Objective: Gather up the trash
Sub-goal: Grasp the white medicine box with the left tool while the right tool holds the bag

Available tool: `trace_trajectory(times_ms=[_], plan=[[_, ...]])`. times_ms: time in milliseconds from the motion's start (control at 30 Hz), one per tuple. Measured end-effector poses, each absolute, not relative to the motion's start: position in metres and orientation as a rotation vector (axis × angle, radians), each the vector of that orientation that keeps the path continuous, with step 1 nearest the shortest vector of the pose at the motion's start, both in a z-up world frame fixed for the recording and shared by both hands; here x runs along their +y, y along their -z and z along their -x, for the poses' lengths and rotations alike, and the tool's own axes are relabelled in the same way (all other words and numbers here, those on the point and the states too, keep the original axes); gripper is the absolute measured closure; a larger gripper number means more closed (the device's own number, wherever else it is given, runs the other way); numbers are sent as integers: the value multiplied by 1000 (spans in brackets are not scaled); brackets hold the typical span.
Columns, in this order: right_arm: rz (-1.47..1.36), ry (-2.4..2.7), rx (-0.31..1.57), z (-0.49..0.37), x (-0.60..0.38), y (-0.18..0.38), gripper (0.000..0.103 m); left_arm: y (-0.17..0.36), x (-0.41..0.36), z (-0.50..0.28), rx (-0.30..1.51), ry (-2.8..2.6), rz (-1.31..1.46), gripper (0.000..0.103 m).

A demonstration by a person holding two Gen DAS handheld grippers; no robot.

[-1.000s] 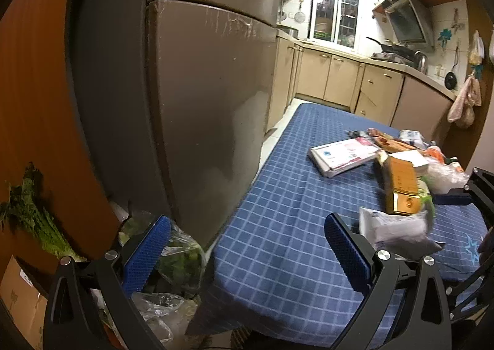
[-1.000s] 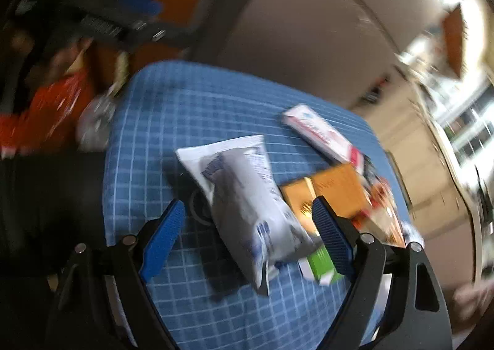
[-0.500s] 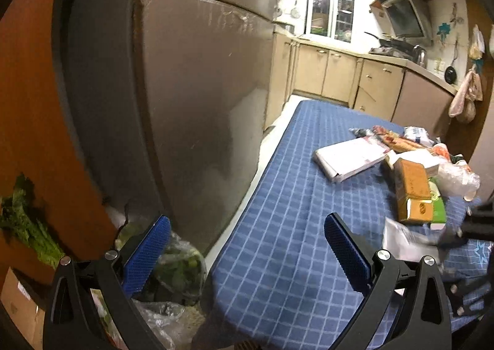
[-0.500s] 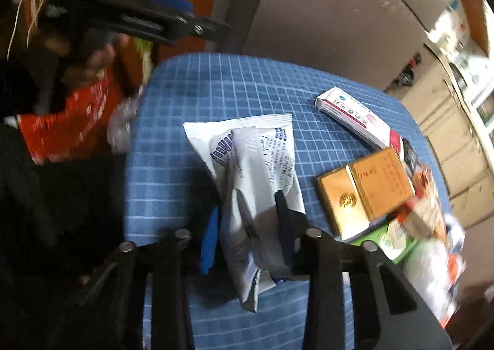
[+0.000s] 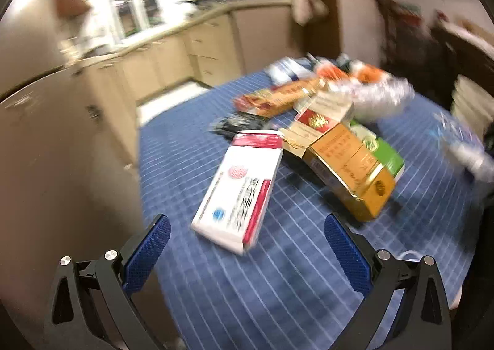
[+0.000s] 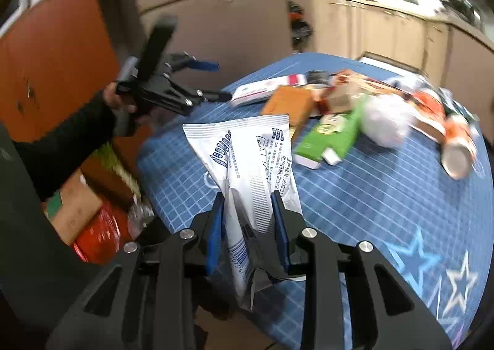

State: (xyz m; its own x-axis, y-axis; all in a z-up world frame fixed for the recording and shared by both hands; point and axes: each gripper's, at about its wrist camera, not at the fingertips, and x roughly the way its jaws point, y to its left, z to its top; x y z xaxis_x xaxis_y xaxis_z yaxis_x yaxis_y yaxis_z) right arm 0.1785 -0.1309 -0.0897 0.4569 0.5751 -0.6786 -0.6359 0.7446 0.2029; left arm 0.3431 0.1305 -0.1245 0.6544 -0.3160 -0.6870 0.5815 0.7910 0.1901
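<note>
My right gripper (image 6: 248, 211) is shut on a white plastic wrapper (image 6: 250, 158) with blue print and holds it above the blue checked table (image 6: 370, 195). My left gripper (image 5: 247, 239) is open and empty, just short of a white and red box (image 5: 240, 183) on the table (image 5: 278, 288). It also shows in the right wrist view (image 6: 213, 81), at the table's far left edge. Behind the box lie an orange-gold carton (image 5: 355, 171), a green carton (image 5: 383, 152) and several wrappers.
A green carton (image 6: 330, 137), an orange carton (image 6: 287, 103), a white crumpled bag (image 6: 386, 121) and an orange-white can (image 6: 457, 146) lie on the table. A red bag (image 6: 98, 235) and a cardboard box (image 6: 74, 208) sit on the floor at left. The fridge (image 5: 61, 149) stands beside the table.
My right gripper has lifted the white wrapper off the table. My left gripper has swung from the fridge side towards the table and now faces the white and red box.
</note>
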Motion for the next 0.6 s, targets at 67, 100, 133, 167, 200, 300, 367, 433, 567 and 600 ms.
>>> trace_trajectory(times_ms=[67, 100, 133, 167, 200, 300, 367, 433, 567, 600], plan=[[40, -716, 791, -175, -144, 82, 75, 134, 126, -372, 728, 576, -463, 3], [21, -701, 787, -174, -149, 78, 75, 139, 127, -379, 743, 595, -468, 3], [4, -689, 784, -172, -155, 76, 75, 144, 125, -391, 757, 616, -483, 3], [-10, -678, 783, -170, -159, 75, 75, 147, 125, -396, 759, 625, -496, 3], [-21, -669, 783, -170, -166, 75, 75, 151, 122, -400, 760, 642, -509, 3], [-46, -641, 789, -169, -173, 76, 75, 161, 117, -411, 787, 700, -538, 4], [-54, -620, 794, -172, -176, 78, 75, 163, 118, -418, 825, 757, -483, 19], [-55, -602, 790, -176, -175, 82, 75, 158, 121, -422, 821, 759, -461, 37], [-66, -574, 773, -177, -174, 82, 75, 156, 126, -407, 800, 720, -445, 38], [-66, -565, 769, -178, -174, 81, 75, 153, 128, -401, 785, 709, -433, 38]])
